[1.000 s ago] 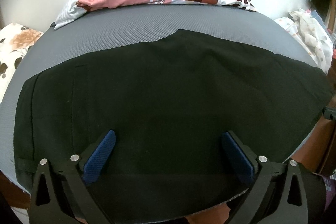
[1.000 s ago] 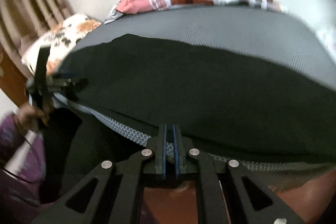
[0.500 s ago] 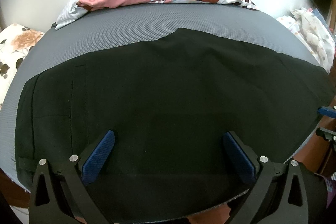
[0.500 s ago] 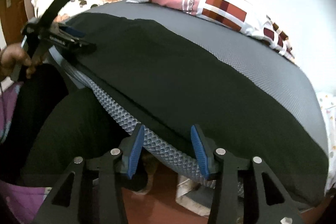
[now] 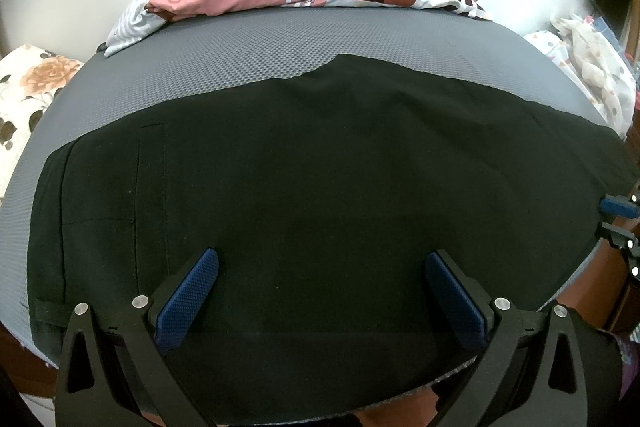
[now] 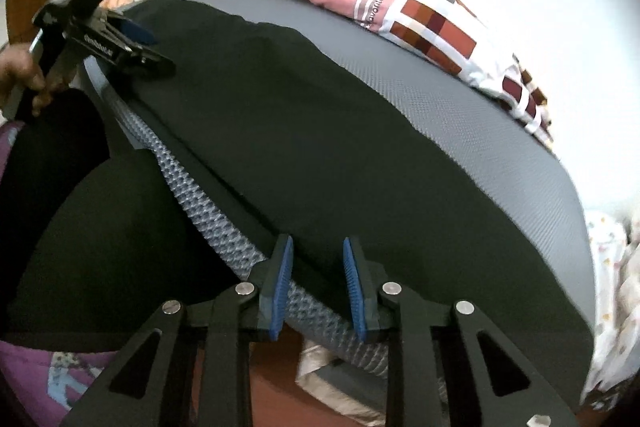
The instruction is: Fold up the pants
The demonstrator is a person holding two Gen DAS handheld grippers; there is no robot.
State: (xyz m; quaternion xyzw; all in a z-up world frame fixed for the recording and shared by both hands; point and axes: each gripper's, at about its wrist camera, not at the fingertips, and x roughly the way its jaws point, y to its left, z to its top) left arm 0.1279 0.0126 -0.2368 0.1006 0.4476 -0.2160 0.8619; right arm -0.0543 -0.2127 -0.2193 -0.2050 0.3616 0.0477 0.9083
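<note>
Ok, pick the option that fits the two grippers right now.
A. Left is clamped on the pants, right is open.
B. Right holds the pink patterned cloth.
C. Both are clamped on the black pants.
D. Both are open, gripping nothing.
D: the left gripper has its blue pads spread wide above the black pants, and the right gripper shows a clear gap between its pads at the mattress edge.

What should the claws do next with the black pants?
Probably shut the right claw on the pants' near edge. Its jaws stand open right at that edge, where the cloth lies flat on the grey mattress. The left claw is open over the waist end, holding nothing.
</note>
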